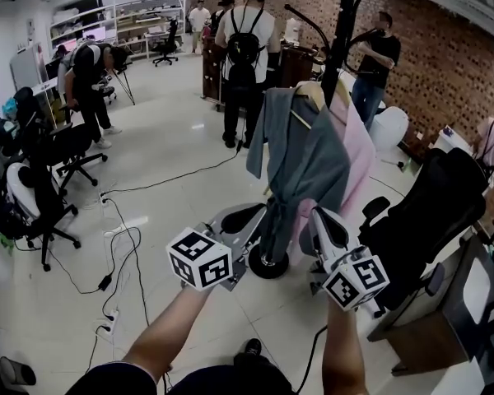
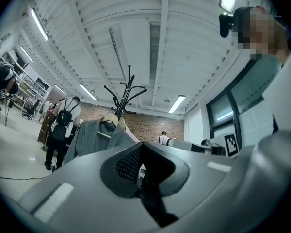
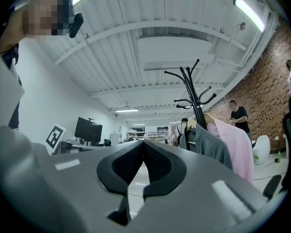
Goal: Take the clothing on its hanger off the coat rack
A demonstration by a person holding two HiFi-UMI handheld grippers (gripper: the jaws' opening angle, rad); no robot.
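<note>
A black coat rack (image 1: 339,31) stands ahead of me. A grey garment (image 1: 303,159) hangs from it on a wooden hanger (image 1: 311,94), with a pink garment (image 1: 361,151) behind it. My left gripper (image 1: 262,210) and right gripper (image 1: 318,214) are held low in front of the grey garment, apart from it, both shut and empty. The left gripper view has its shut tips (image 2: 142,145) below the grey garment (image 2: 92,136) and the rack (image 2: 127,89). In the right gripper view the closed tips (image 3: 145,142) sit left of the grey garment (image 3: 212,147) and pink garment (image 3: 236,148).
The rack's round base (image 1: 269,264) rests on the tiled floor. A black office chair (image 1: 432,212) and a desk (image 1: 453,311) crowd the right. More chairs (image 1: 37,200) and cables (image 1: 119,262) lie left. Several people (image 1: 245,56) stand behind the rack.
</note>
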